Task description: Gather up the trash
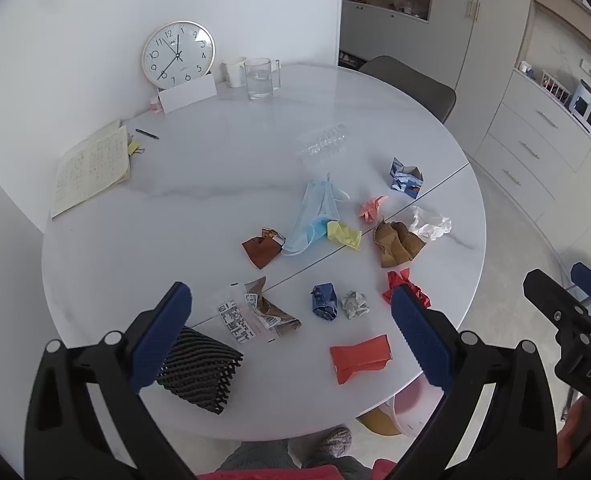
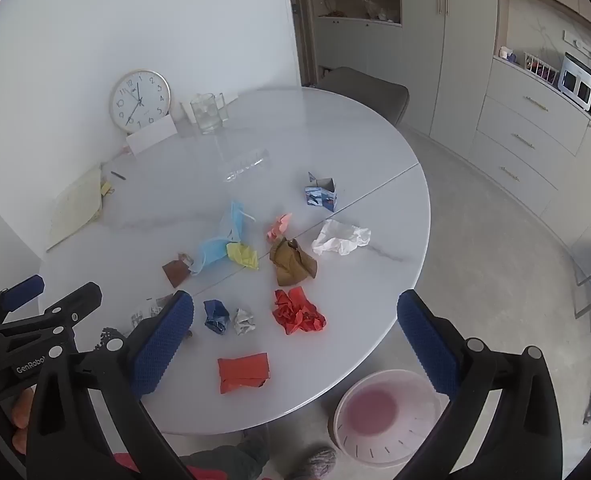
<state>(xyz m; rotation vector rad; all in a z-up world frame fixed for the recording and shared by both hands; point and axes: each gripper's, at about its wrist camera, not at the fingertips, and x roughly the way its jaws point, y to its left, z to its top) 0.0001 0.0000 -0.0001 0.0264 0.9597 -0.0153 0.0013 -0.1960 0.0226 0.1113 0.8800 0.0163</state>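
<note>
We've got both claws, left claw (image 1: pixel 291 332) and right claw (image 2: pixel 295 340), released above the round white bench (image 2: pixel 355 140); clock (image 2: pixel 139 101) at 11 o'clock, cabinets (image 2: pixel 527 128) at 2.

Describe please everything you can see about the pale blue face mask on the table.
The face mask is pale blue, thin and pleated, looking like soft disposable fabric, with white ear loops. It lies crumpled and folded near the middle of the white round table. A crumpled yellow paper lies against its lower end, and a brown wrapper sits beside it. Nothing grips it.
</note>
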